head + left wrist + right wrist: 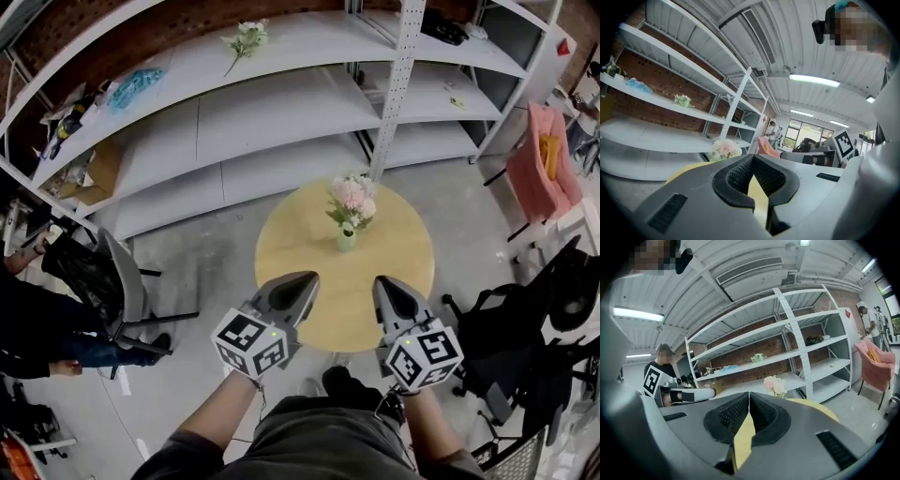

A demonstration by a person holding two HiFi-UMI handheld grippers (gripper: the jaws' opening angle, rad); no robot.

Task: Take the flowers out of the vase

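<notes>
While the left gripper (305, 279) and right gripper (385, 284) hover over the near edge of the table (291, 234), jaws of each pressed together on nothing, the flowers (352, 197) stand upright in the vase (346, 240) farther ahead, between them. Neither seems clearly nearer from this steep angle.

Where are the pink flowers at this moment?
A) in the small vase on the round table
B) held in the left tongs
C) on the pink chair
A: the pink flowers stand in the vase on the round table, while the left tongs and right tongs are shut and empty.
</notes>
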